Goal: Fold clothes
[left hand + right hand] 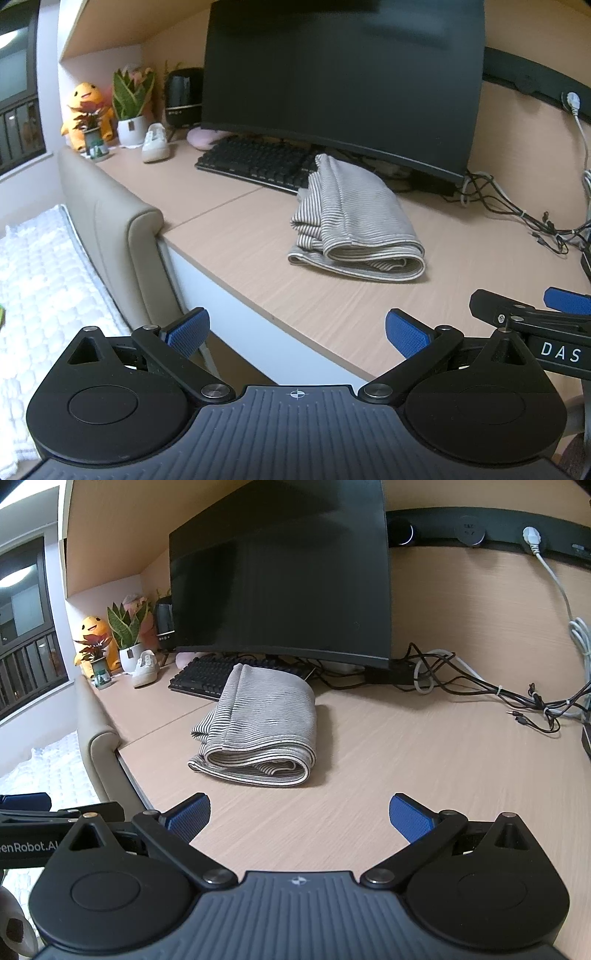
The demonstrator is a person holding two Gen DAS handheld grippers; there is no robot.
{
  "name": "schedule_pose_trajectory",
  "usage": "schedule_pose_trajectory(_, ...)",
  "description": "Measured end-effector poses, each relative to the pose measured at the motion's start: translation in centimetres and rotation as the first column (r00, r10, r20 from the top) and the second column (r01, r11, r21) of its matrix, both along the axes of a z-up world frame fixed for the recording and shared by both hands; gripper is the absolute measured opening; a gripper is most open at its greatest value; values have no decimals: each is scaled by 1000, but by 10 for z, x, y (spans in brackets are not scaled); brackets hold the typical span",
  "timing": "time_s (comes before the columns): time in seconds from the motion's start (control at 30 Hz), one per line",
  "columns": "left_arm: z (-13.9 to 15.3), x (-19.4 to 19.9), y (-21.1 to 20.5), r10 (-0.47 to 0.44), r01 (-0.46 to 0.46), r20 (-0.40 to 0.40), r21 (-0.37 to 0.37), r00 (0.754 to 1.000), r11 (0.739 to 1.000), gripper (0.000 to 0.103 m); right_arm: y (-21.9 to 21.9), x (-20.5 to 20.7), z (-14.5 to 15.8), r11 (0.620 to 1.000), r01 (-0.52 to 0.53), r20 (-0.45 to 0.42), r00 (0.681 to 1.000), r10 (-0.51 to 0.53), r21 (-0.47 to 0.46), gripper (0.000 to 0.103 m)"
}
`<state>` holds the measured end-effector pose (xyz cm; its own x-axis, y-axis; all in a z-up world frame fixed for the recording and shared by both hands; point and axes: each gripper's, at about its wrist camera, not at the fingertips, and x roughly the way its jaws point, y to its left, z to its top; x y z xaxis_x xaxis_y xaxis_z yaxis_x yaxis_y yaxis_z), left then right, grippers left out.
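A grey-and-white striped garment (pixel 354 221) (pixel 262 727) lies folded in a thick bundle on the light wooden desk (pixel 461 258) (pixel 406 746), its far end resting against the keyboard. My left gripper (pixel 297 334) hangs open near the desk's front edge, well short of the garment, with nothing between its blue pads. My right gripper (pixel 299 818) is also open and empty, hovering over the desk just in front of the bundle. The right gripper shows at the right edge of the left wrist view; part of the left gripper shows at the left edge of the right wrist view.
A black monitor (pixel 343 74) and keyboard (pixel 255 162) stand behind the garment. Tangled cables (pixel 480 686) lie at the back right. A white shoe (pixel 155 142), potted plants (pixel 131 107) and an orange plush toy (pixel 83 110) fill the back left. A padded beige headboard (pixel 114 229) and white bedding (pixel 40 280) adjoin the desk's left side.
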<state>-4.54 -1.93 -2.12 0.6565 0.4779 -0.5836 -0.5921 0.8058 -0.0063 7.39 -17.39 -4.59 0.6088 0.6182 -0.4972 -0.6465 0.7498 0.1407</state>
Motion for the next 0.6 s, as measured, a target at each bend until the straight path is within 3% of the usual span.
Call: schedule_pose_trajectory(0.6,-5,-1,-4,14,-14,-5,-33,1000,999,103,-8,-2,-1,1000,-7,4,1000,7,-12,103)
